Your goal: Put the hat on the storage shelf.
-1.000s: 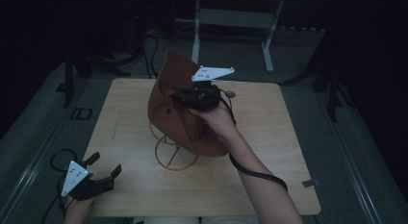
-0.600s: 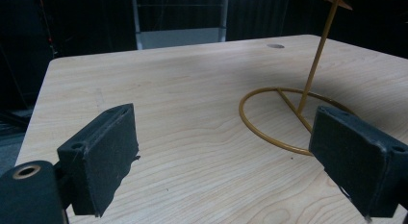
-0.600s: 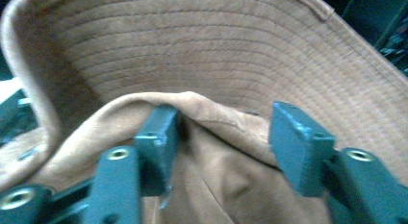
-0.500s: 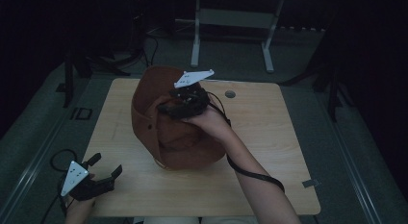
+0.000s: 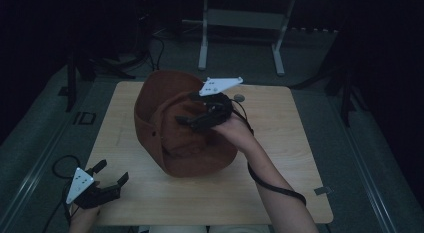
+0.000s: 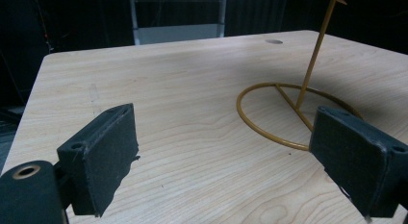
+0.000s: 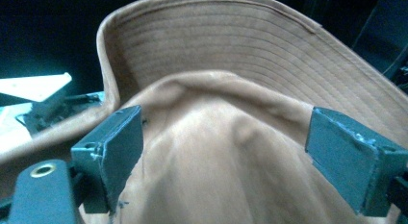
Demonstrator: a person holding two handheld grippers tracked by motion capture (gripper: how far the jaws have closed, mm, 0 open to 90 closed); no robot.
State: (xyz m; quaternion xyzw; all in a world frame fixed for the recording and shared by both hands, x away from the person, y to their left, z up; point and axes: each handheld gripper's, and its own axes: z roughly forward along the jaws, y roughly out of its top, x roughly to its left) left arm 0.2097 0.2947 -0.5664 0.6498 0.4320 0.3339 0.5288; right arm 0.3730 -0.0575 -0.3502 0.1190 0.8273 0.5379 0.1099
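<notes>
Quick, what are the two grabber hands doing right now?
Left gripper: open, holding nothing.
Right gripper: open, jaws just opened, over the brown hat, not gripping it.

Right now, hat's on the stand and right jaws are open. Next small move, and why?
Probably back the right gripper up and away from the hat. Its jaws have just been opening and stand wide with no pad pressing the fabric, and the hat sits draped over the stand. The left gripper waits open at the table edge.

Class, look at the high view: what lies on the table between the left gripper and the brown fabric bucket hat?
Nothing: bare light wooden tabletop separates the left gripper from the brown fabric bucket hat, as the high view shows.
</notes>
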